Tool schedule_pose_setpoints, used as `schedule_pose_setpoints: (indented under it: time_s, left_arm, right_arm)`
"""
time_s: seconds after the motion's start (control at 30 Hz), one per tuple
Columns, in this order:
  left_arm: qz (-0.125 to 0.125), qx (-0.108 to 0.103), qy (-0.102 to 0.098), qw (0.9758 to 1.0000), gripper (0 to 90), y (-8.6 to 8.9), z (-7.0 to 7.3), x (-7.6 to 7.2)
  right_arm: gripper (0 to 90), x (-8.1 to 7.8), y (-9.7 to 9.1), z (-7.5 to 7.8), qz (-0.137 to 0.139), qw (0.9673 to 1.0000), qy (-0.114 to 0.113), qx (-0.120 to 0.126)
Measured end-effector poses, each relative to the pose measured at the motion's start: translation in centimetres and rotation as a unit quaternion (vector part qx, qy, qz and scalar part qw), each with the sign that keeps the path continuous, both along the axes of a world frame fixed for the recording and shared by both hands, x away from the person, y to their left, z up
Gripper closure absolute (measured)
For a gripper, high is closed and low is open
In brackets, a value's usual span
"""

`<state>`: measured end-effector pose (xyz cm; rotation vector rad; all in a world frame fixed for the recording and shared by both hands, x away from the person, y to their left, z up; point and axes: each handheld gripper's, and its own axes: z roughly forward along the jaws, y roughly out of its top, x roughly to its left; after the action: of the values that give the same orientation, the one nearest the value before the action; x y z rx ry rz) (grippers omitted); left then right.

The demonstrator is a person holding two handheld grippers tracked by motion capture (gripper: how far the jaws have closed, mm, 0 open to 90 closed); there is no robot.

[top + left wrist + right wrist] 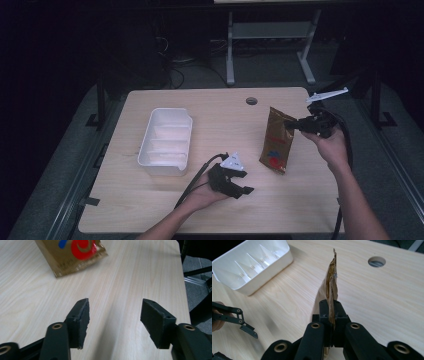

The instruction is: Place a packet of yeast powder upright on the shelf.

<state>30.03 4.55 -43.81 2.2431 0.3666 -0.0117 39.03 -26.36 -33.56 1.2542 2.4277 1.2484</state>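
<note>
Gold pouch (278, 141) pinched at top edge by right gripper (296, 125) for lifting toward tray (167, 141); left gripper (239, 183) released, empty above bench (210, 107).

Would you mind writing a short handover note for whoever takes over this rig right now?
Right claw: shut on the top edge of the brown pouch, holding it upright over the table.
Left claw: open, nothing in it, low over the table near the pouch's bottom end.
White tray: empty, at the table's left side.
Done: pouch gripped by the right claw.
Left: probably carry the pouch to the tray and set it in.
</note>
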Motion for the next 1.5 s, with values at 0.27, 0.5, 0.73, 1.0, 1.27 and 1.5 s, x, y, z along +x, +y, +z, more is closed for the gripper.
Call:
schedule_pose_setpoints:
  time_s: [0.27,0.5,0.73,1.0,1.27,1.5]
  left_arm:
    - [0.000,-0.008,0.003,1.0000,27.9,1.8,-0.7,-0.7]
    - [-0.001,-0.005,0.001,1.0000,24.0,3.3,-1.1,-1.6]
    - [-0.002,-0.001,-0.003,1.0000,23.8,4.7,-1.3,-2.6]
    - [-0.002,-0.001,-0.009,1.0000,23.4,6.2,-1.4,-3.4]
    - [-0.001,0.007,-0.013,0.9999,23.0,7.4,-1.6,-3.9]
    - [0.000,0.003,-0.020,0.9998,22.9,8.3,-1.3,-4.4]
  right_arm:
    - [88.9,-0.1,1.0,1.9,0.009,0.9997,-0.021,-0.004]
    - [89.0,0.1,1.8,2.8,0.017,0.9995,-0.027,-0.004]
    - [88.9,0.2,2.7,3.0,0.032,0.9990,-0.030,-0.003]
    - [88.7,0.7,4.3,3.3,0.050,0.9983,-0.031,-0.001]
    - [88.6,1.1,7.0,3.7,0.076,0.9965,-0.033,0.001]
    - [88.7,1.6,9.6,4.3,0.099,0.9942,-0.041,0.007]
